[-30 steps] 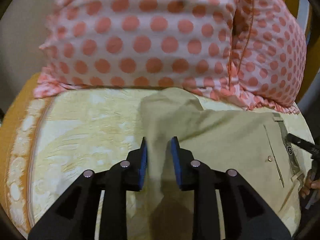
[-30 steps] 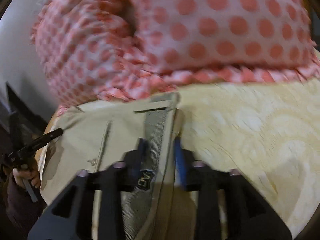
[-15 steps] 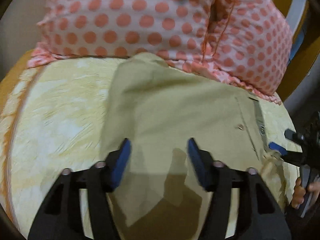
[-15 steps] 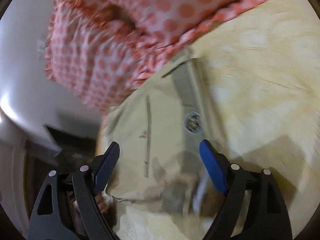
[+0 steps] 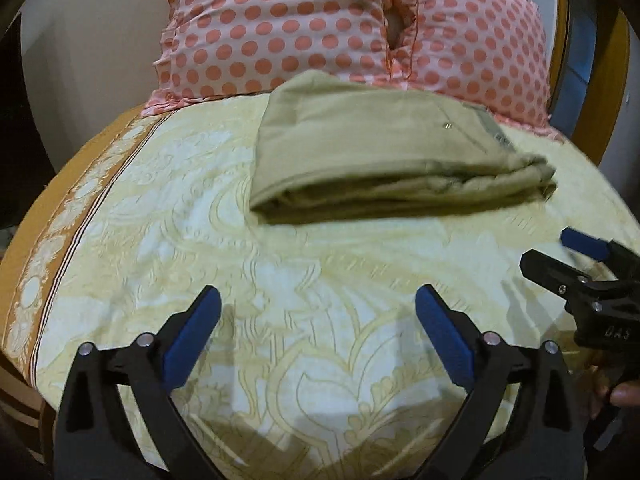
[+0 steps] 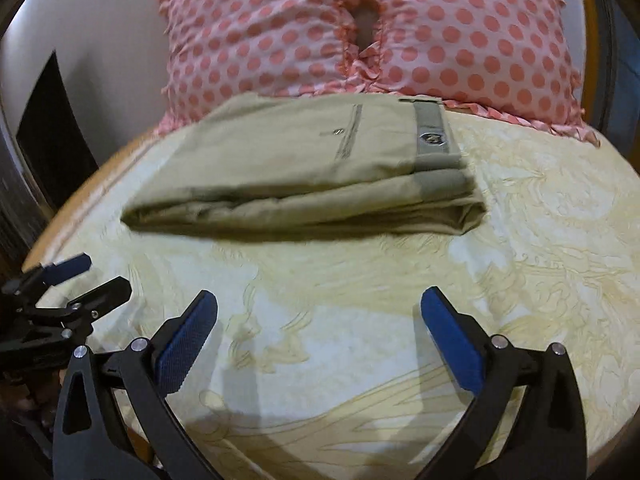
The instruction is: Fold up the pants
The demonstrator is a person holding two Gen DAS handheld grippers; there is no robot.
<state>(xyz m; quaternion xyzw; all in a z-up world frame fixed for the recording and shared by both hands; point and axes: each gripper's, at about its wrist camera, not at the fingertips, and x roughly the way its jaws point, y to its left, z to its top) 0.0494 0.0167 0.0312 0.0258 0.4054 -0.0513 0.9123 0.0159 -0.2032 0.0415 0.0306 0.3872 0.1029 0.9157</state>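
Khaki pants (image 5: 372, 148) lie folded into a compact, layered rectangle on a bed (image 5: 320, 320) spread with a cream-and-yellow patterned cover, their far edge touching, as far as the views show, two pink polka-dot pillows (image 5: 304, 20) propped at the head. The right wrist view shows the waistband and its small round badge (image 6: 430, 136) on top at the bundle's right end, with the stacked layers lying roughly even along the near edge. Judged from how the cloth lies, the folding looks complete or very nearly so; at most a smoothing of the slightly rumpled near edge might remain. The left tongs (image 5: 316, 332) are spread wide, blue pads far apart, gripping nothing and hanging over bare bed cover, well short of the pants. The right tongs (image 6: 320, 332) are likewise wide open and empty, above the cover and clear of the garment. Each view catches the other tongs at its margin: the right tongs at the right edge of the left wrist view, the left tongs at the left edge of the right wrist view, neither touching the cloth.
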